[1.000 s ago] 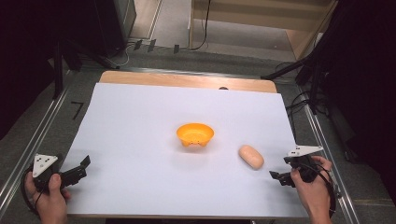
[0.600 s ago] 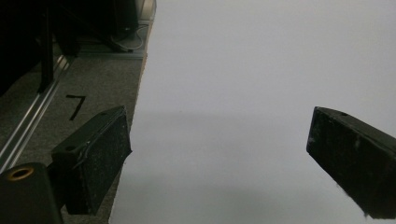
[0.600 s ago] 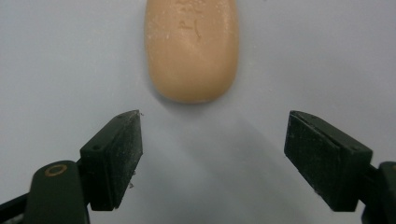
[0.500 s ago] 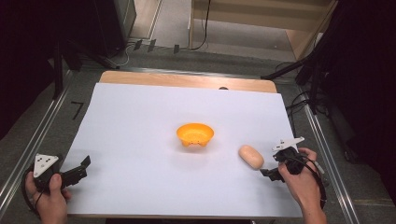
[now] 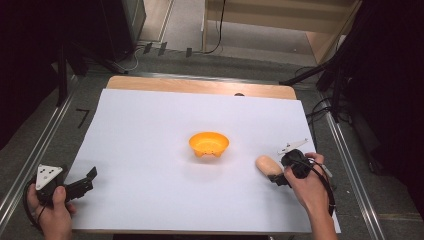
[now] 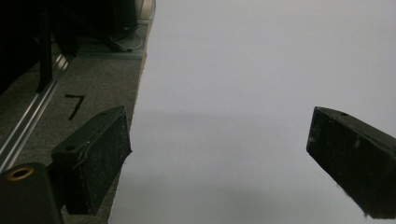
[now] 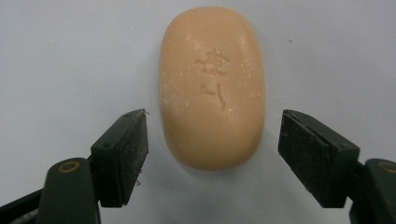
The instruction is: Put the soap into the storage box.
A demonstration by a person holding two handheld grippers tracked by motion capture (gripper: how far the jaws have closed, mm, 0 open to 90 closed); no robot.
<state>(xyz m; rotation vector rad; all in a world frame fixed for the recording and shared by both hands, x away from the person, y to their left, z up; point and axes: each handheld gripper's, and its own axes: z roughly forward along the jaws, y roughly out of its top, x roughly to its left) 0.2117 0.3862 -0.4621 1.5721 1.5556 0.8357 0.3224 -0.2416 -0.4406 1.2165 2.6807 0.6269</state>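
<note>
Reaching in from the right edge of the worktop (image 5: 150,125), the right tool (image 5: 278,176) sits just beside the peach-coloured bar of soap (image 5: 268,165), which lies flat on the white sheet a little to the right of the orange bowl (image 5: 209,143) and apart from it. The right tool's own view settles what the coming move depends on: the soap (image 7: 212,86) lies straight ahead with its long axis pointing away along the tool's line, its near, rounded end already between the two pads (image 7: 122,156), a gap showing on either side. The jaws have just been closing but do not yet press on the bar, so they count as open around it (a squeeze across the narrow width looks like the plain next step). From above, the hand hides the jaw tips, so whether the soap is touched there is hard to say; the high view does show the bowl and the spacing between things. The left tool (image 5: 85,182) rests at the near left corner, well apart from the soap, its jaws wide open over bare sheet with nothing between them.
</note>
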